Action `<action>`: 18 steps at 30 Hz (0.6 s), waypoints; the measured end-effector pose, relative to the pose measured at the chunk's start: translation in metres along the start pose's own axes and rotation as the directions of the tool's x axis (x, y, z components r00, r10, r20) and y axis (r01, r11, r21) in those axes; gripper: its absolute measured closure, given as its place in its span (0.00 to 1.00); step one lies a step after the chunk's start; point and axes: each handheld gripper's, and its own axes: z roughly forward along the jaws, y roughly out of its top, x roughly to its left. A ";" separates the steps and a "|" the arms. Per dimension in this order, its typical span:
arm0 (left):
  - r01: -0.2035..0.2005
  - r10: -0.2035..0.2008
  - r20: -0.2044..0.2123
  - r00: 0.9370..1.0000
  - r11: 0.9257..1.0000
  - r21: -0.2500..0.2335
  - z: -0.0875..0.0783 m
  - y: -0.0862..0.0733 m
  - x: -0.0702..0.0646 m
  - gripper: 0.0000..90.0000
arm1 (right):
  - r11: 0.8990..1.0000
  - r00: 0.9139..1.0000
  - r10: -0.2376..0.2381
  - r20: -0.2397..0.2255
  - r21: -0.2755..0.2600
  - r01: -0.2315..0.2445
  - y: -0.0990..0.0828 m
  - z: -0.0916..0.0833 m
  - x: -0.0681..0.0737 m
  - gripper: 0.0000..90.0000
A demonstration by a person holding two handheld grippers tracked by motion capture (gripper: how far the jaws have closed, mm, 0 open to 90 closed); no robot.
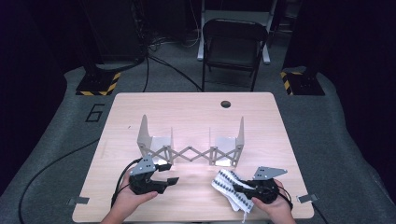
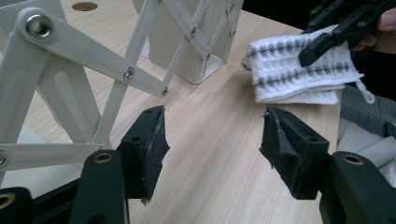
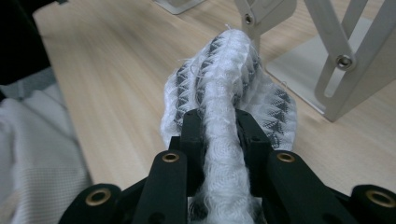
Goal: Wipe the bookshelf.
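pinching the folded cloth (image 3: 229, 93), right gripper (image 1: 243, 188) jaws level; left gripper (image 1: 167, 180) jaws spread, empty.

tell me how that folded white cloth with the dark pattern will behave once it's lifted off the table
Probably floppy: the folded cloth bulges and puckers where the right gripper pinches it. It looks light, a thin knit in a few layers. Loose edges and a dangling thread suggest the fold may sag or open rather than hold its shape.
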 end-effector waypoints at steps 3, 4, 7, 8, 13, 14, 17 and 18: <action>-0.002 0.002 0.001 1.000 1.000 0.011 0.001 -0.001 0.000 0.44 | 0.999 0.997 -0.035 0.065 0.006 0.035 0.002 0.007 0.001 0.84; -0.001 0.001 -0.003 1.000 1.000 0.011 0.001 -0.002 0.000 0.44 | 0.999 0.994 -0.047 0.097 0.011 0.046 0.003 0.009 0.000 0.83; 0.004 -0.004 -0.001 1.000 1.000 0.015 0.001 -0.002 0.001 0.44 | 0.999 0.973 -0.050 0.223 0.014 0.048 0.003 0.012 -0.005 0.84; 0.005 -0.005 -0.013 1.000 1.000 0.004 0.002 -0.003 0.001 0.44 | 0.999 0.964 -0.050 0.261 0.017 0.047 0.003 0.012 -0.008 0.84; 0.004 -0.004 -0.010 1.000 1.000 0.015 -0.001 -0.004 0.002 0.44 | 0.998 0.918 -0.061 0.392 0.026 0.055 0.000 0.016 -0.020 0.83; 0.003 -0.003 -0.012 1.000 1.000 0.015 -0.001 -0.004 0.003 0.44 | 0.999 0.914 -0.053 0.402 0.023 0.047 -0.002 0.017 -0.022 0.82; 0.008 -0.008 -0.018 1.000 1.000 0.015 -0.002 -0.005 0.003 0.44 | 0.999 0.916 -0.047 0.399 0.024 0.041 -0.004 0.019 -0.026 0.69; 0.012 -0.012 -0.018 1.000 1.000 0.014 -0.002 -0.005 0.003 0.44 | 0.999 0.915 -0.051 0.399 0.020 0.047 -0.005 0.021 -0.027 0.64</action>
